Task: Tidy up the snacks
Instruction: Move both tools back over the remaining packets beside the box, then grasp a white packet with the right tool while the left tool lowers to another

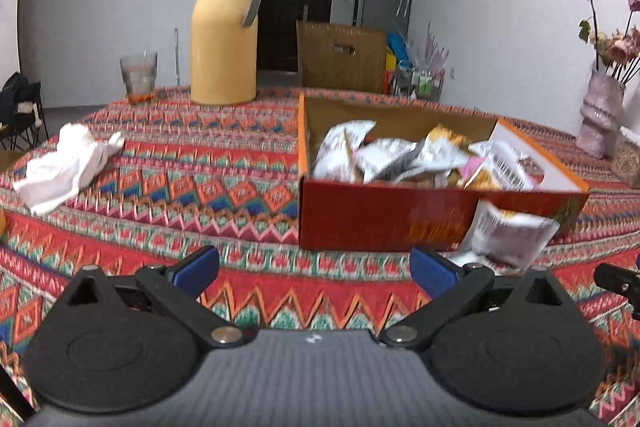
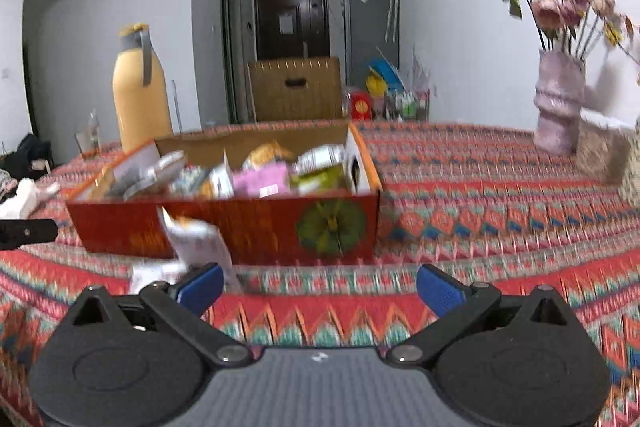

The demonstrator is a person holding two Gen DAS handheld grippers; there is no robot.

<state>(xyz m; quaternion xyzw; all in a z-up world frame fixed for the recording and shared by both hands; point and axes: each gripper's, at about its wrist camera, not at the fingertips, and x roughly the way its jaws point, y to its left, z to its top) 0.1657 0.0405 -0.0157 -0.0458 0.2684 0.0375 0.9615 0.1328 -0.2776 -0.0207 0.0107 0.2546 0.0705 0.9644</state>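
Observation:
A red cardboard box sits on the patterned tablecloth, filled with several snack packets. One white snack packet leans against the box's front wall, outside it. My left gripper is open, short of the box, with the loose packet just beyond its right finger. My right gripper is open too, in front of the box, and the loose packet stands behind its left finger. Neither gripper holds anything.
A yellow thermos jug and a glass stand at the table's far side. Crumpled white tissue lies at the left. A pink vase of dried flowers stands at the right, beside a woven box.

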